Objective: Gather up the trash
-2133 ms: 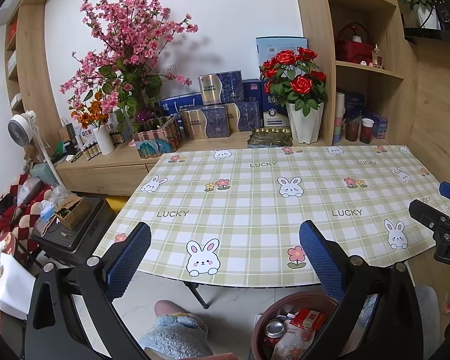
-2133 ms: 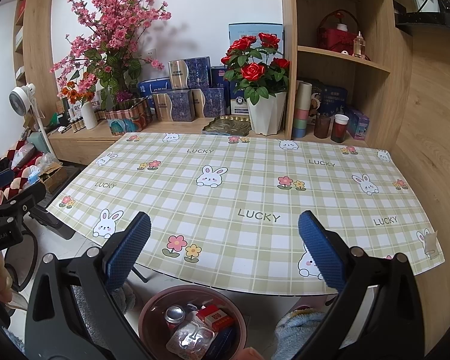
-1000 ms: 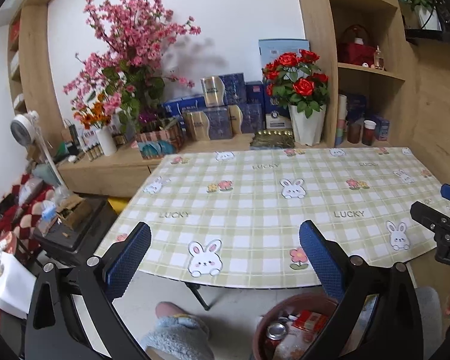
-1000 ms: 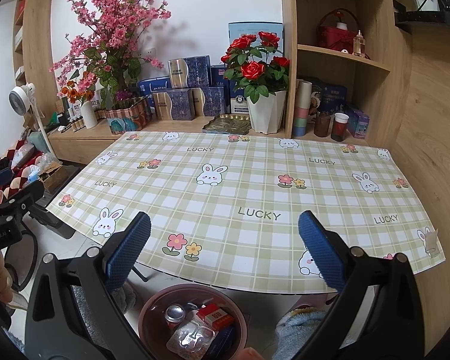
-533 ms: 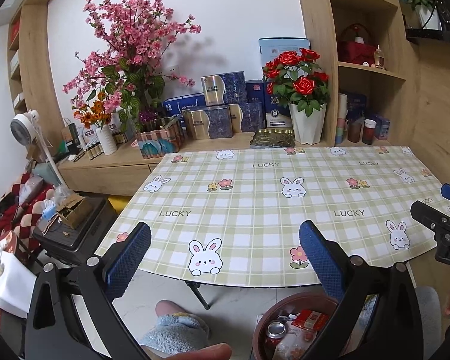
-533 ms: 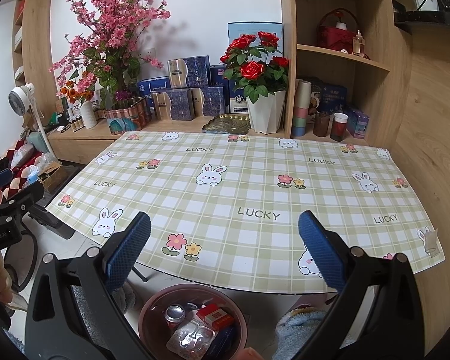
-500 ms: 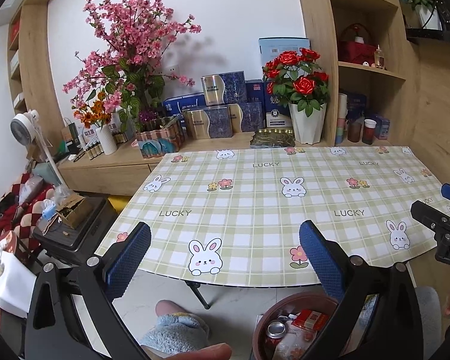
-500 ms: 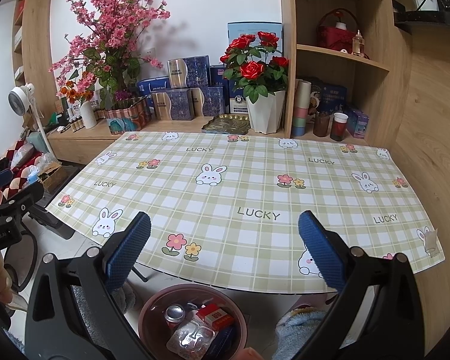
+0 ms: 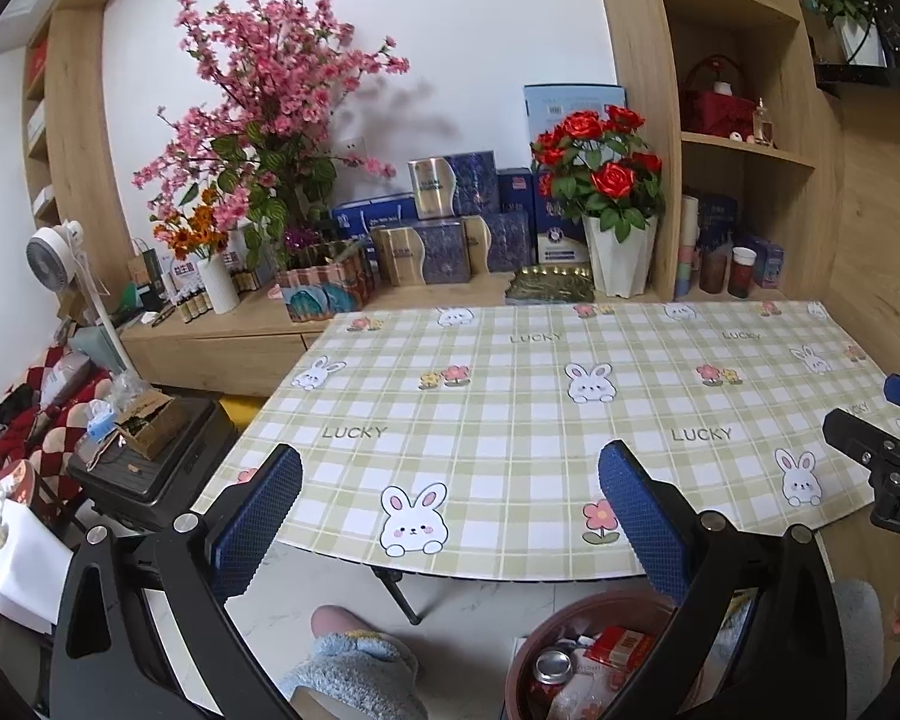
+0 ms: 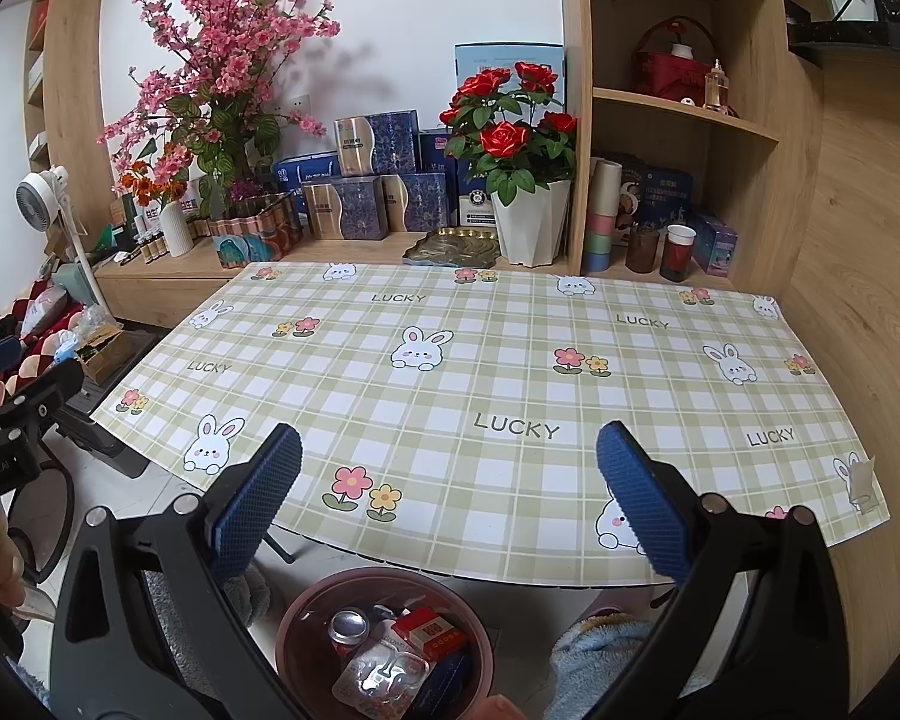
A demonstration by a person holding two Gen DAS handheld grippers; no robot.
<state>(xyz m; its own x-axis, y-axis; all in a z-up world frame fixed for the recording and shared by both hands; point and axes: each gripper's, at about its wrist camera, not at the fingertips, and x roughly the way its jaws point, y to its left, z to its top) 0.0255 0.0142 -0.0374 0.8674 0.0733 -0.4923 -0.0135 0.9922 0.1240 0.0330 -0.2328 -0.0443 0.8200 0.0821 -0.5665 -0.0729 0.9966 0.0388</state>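
Below parted, empty fingers of left gripper (image 9: 450, 504) and right gripper (image 10: 449, 501): filled trash bin (image 10: 306, 618); tablecloth (image 10: 480, 360) bare, collection apparently complete.

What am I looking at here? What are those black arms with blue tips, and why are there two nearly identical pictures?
No robot: a person holds a hand-held gripper in each hand, each with a camera looking along its fingers. One picture comes from the left gripper, the other from the right gripper. The blue tips are grip pads. Both grippers are open and hold nothing. Nothing lies on the checked tablecloth. On the floor below, a bin holds trash: a can, a red pack and a clear wrapper.
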